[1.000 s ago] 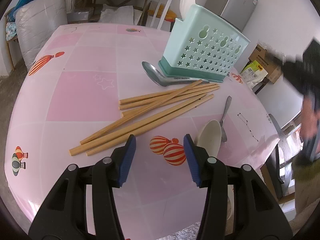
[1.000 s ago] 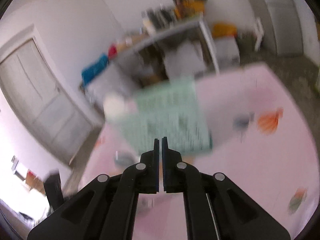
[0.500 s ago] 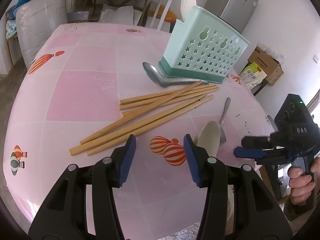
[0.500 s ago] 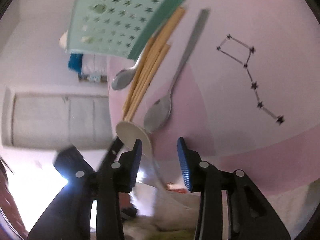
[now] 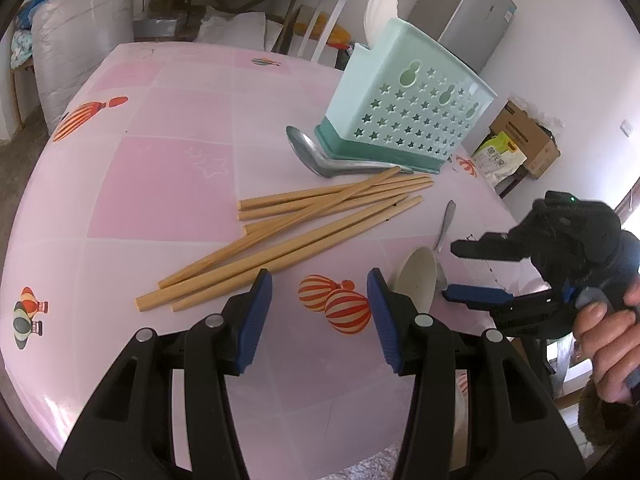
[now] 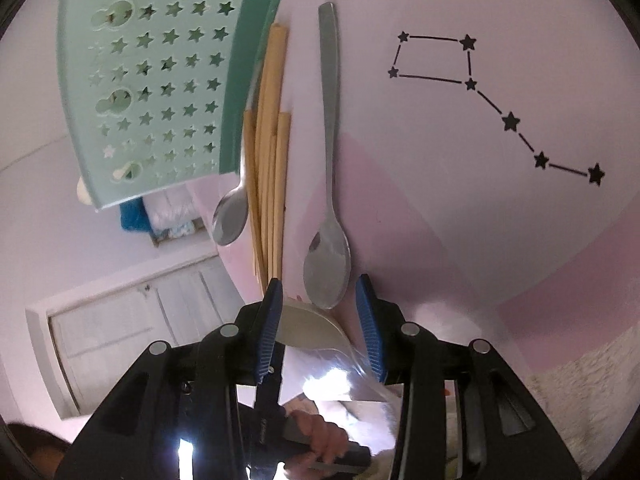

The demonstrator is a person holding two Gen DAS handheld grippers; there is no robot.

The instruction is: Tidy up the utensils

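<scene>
Several wooden chopsticks (image 5: pixel 288 232) lie across the pink table. A large steel spoon (image 5: pixel 320 156) rests against the mint star-holed utensil holder (image 5: pixel 404 116), which holds a white spoon (image 5: pixel 382 8). A small steel spoon (image 5: pixel 444 228) and a cream spoon (image 5: pixel 416 276) lie near the right edge. My left gripper (image 5: pixel 320 316) hovers open over the balloon print, holding nothing. My right gripper (image 5: pixel 450 270), held in a hand and rolled on its side, stands open at the two spoons. In the right wrist view the right gripper (image 6: pixel 318 312) has the steel spoon (image 6: pixel 326 272) just ahead and the cream spoon (image 6: pixel 308 328) in its gap, unpressed.
The table's right edge (image 5: pixel 492 280) runs just under my right gripper. Beyond it stand a cardboard box (image 5: pixel 524 140) and a grey fridge (image 5: pixel 460 8). A desk and white sacks (image 5: pixel 80 20) stand behind the table.
My right gripper came down from the right to the table's edge, rolled onto its side and went from shut to open at the two spoons. The left gripper stayed put.
</scene>
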